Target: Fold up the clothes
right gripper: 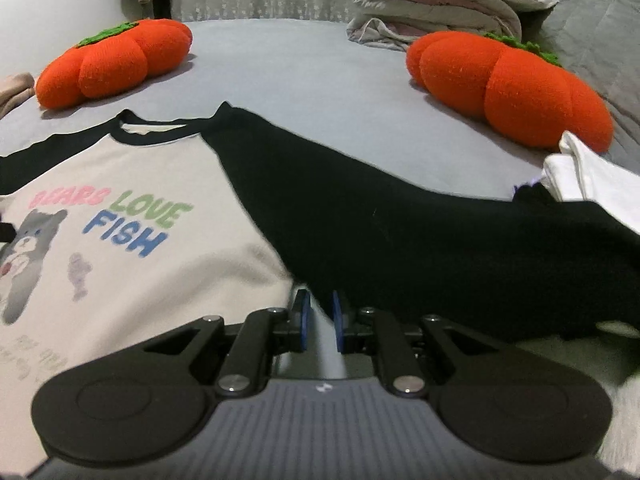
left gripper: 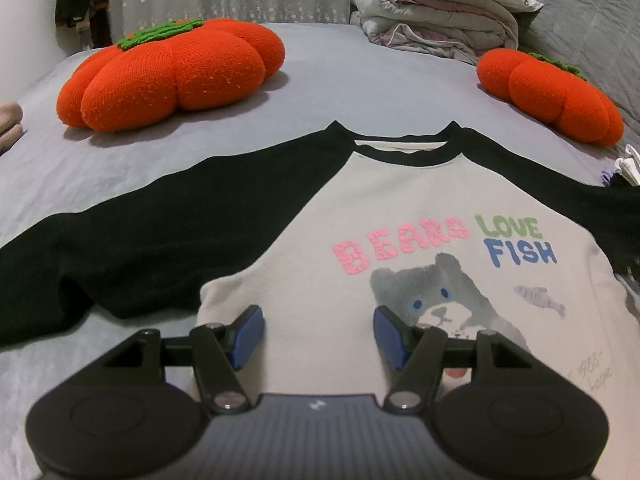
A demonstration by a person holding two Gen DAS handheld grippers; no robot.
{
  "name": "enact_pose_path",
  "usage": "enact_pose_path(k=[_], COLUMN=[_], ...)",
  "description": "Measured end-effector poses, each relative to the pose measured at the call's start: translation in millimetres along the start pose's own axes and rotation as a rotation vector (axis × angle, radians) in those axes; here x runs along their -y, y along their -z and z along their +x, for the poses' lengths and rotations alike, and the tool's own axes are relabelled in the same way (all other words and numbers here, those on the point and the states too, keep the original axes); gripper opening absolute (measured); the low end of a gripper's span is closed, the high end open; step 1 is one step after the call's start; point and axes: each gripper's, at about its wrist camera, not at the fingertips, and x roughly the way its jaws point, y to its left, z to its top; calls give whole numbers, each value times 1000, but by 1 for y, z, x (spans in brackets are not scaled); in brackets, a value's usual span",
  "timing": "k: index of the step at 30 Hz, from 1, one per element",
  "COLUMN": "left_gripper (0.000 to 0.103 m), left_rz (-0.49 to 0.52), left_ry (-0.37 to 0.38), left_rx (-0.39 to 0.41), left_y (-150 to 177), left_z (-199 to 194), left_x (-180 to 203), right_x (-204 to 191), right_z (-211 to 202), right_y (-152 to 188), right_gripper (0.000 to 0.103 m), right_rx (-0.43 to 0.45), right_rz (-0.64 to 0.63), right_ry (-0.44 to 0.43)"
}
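Observation:
A raglan shirt [left gripper: 320, 216] [right gripper: 132, 280] lies flat and face up on the bed, white body, black sleeves, a bear print and "BEARS LOVE FISH". My left gripper [left gripper: 319, 330] hovers low over the white body near its left side, below the left black sleeve [left gripper: 140, 232]. It is open wide, with nothing between its blue pads [left gripper: 248, 332]. My right gripper [right gripper: 320, 320] sits at the right underarm, where the right black sleeve [right gripper: 420, 232] meets the body. Its pads [right gripper: 305, 320] stand close together with a thin strip of light cloth between them.
Two orange pumpkin cushions [left gripper: 172, 72] [left gripper: 552, 92] lie on the grey sheet [left gripper: 360, 80] beyond the collar. Folded quilts [left gripper: 444, 12] are stacked at the back right. White cloth [right gripper: 588, 172] lies by the right cuff, and a beige item [left gripper: 8, 120] is at the left edge.

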Motion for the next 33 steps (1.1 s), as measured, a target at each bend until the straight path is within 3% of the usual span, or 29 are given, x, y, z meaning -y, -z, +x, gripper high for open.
enact_pose_path(k=[6, 10, 13, 18, 33], left_gripper=[64, 64, 64, 64, 64], left_rz=[3, 13, 14, 15, 31], left_ry=[-14, -33, -42, -48, -72], left_rx=[0, -1, 0, 7, 31], left_y=[2, 5, 6, 9, 30], left_z=[-2, -5, -5, -6, -21], left_x=[2, 6, 7, 6, -1], right_x=[-10, -11, -22, -25, -27], right_z=[-14, -33, -32, -27, -72], right_y=[16, 21, 28, 37, 83], right_gripper=[16, 17, 16, 15, 15], right_rx=[-13, 47, 39, 7, 20], right_rz=[6, 83, 60, 83, 125], right_ry=[12, -44, -50, -25, 4])
